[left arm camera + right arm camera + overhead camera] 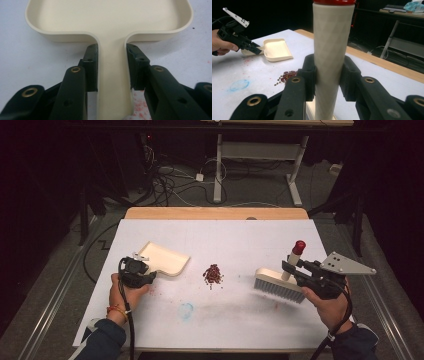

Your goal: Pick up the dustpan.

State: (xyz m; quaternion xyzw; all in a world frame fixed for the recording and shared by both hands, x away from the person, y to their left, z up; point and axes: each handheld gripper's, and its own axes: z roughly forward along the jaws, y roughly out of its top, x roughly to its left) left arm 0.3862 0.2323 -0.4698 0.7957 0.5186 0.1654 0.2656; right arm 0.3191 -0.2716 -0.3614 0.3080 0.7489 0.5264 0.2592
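a small heap of dark red beans (213, 274) is lying on the white worktop (235, 310), nothing blocking it. left of the heap, the left gripper (141, 270) is clamping its jaws on the flat handle of a smooth cream dustpan (165, 258), mouth facing away. right of the heap, the right gripper (290, 268) is clamping the brush (280, 287) by its upright ribbed cylindrical handle, bristles down.

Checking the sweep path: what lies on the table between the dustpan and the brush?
In the high view, a small pile of dark red beans lies between dustpan and brush.
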